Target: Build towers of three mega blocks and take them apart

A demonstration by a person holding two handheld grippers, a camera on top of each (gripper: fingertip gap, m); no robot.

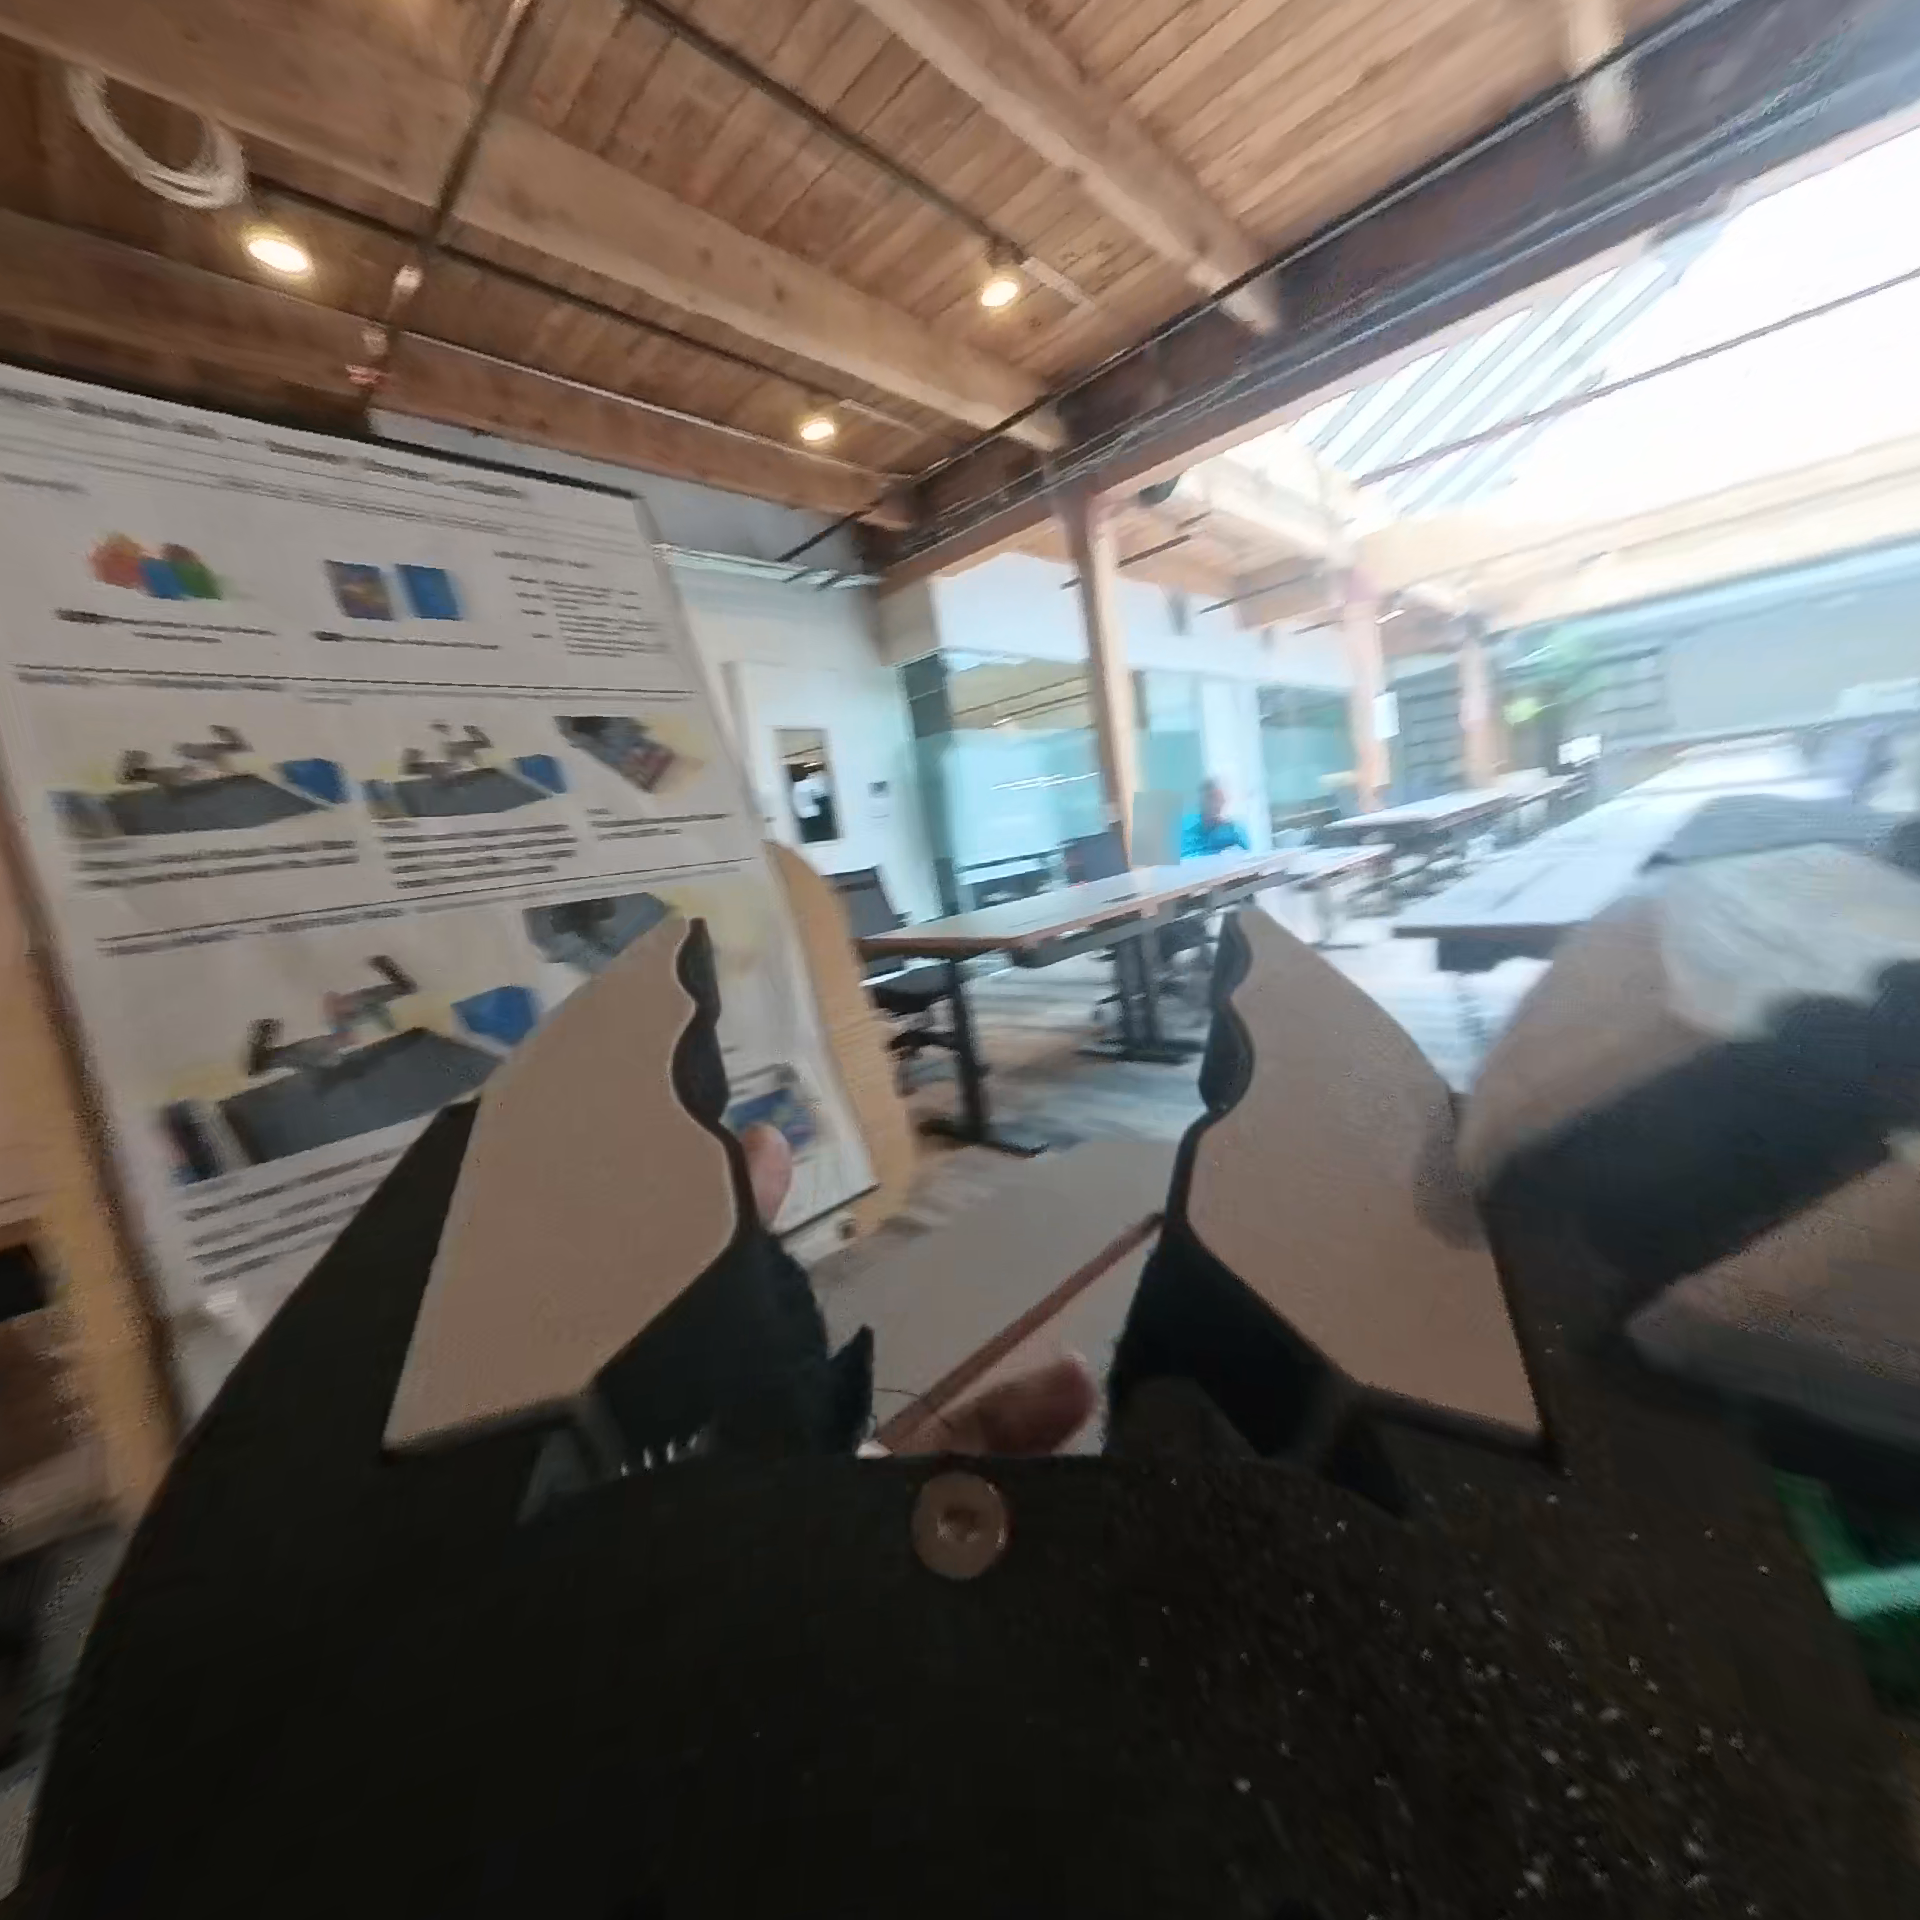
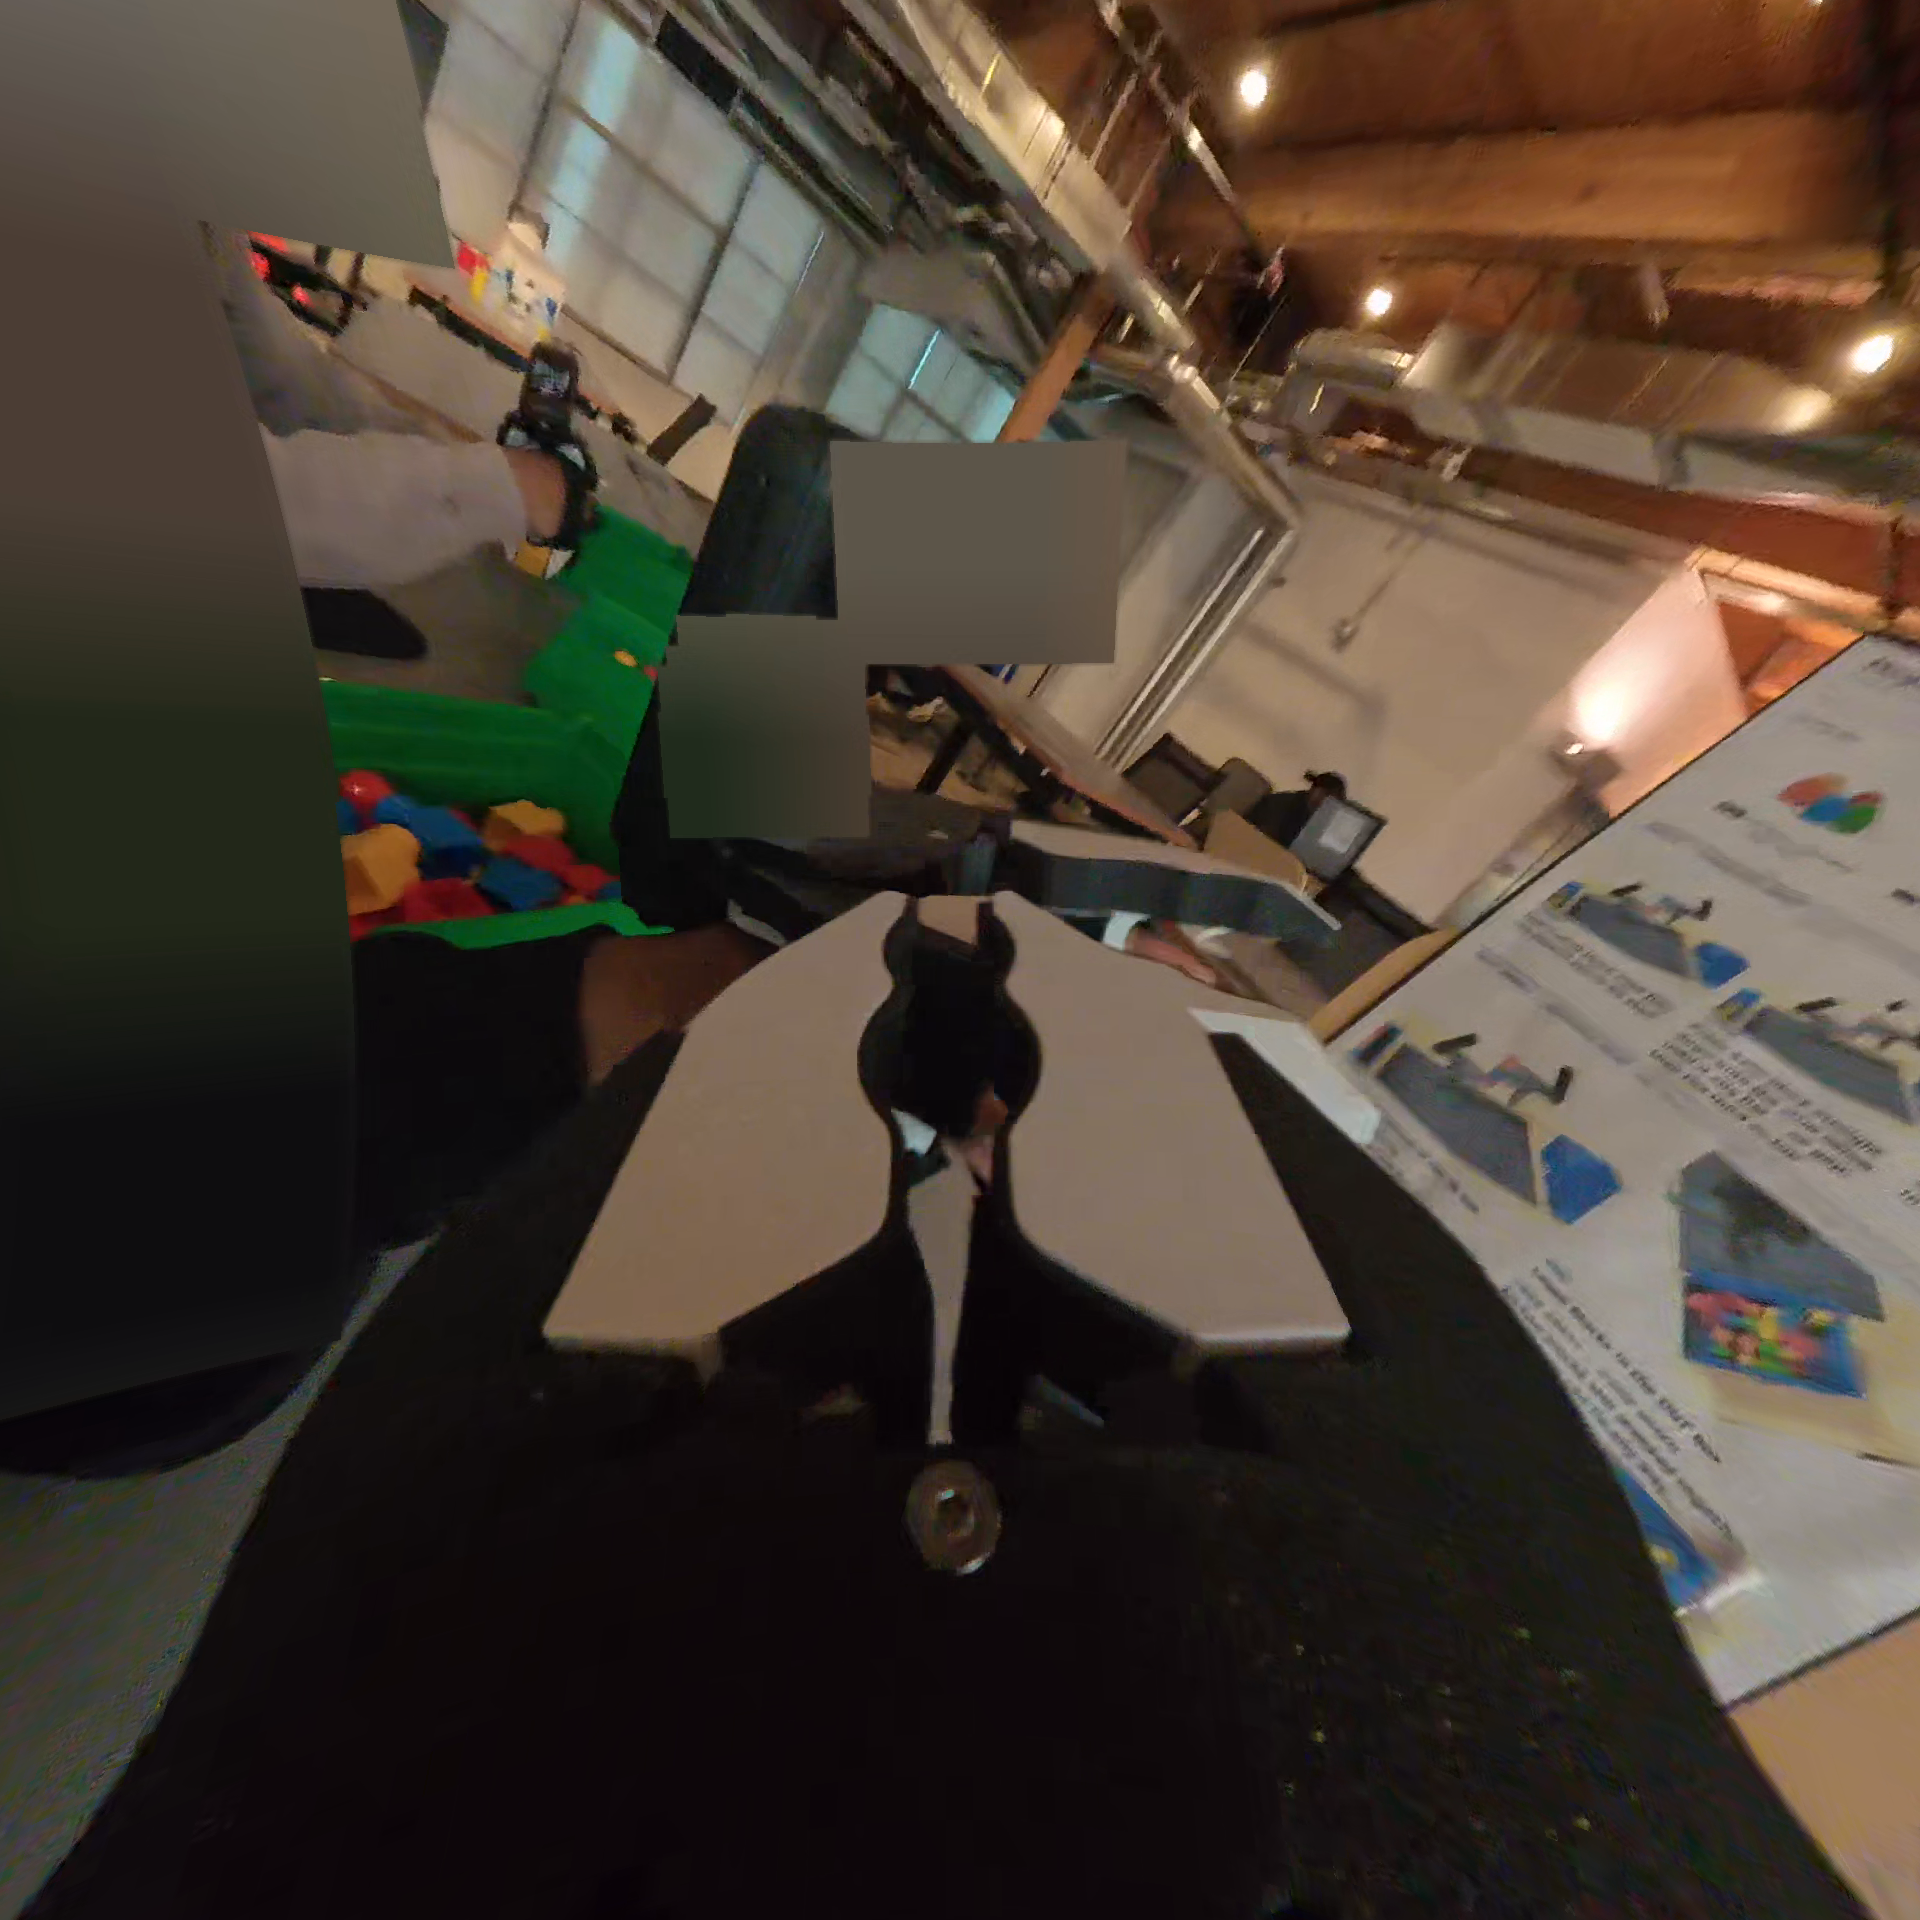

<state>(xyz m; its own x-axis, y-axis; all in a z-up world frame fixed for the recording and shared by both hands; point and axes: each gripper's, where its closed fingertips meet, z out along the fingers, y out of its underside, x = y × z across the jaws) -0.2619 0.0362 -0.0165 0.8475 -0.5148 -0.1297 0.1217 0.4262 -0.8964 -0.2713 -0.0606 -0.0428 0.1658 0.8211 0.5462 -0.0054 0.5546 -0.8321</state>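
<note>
Several red, blue and yellow mega blocks lie loose in a green bin at the left of the right wrist view. My right gripper is shut with nothing between its tips, raised and pointing away over the room, well clear of the bin. My left gripper is open and empty and points up at the room. A gloved hand's bare fingertips show between its fingers. A blurred grey and black shape, probably the right gripper, is close on its right. No block is held.
A white instruction poster stands at the left, and also shows in the right wrist view. A green bin corner shows at the lower right. Long tables and chairs fill the room behind. A white-sleeved arm reaches over a second green bin.
</note>
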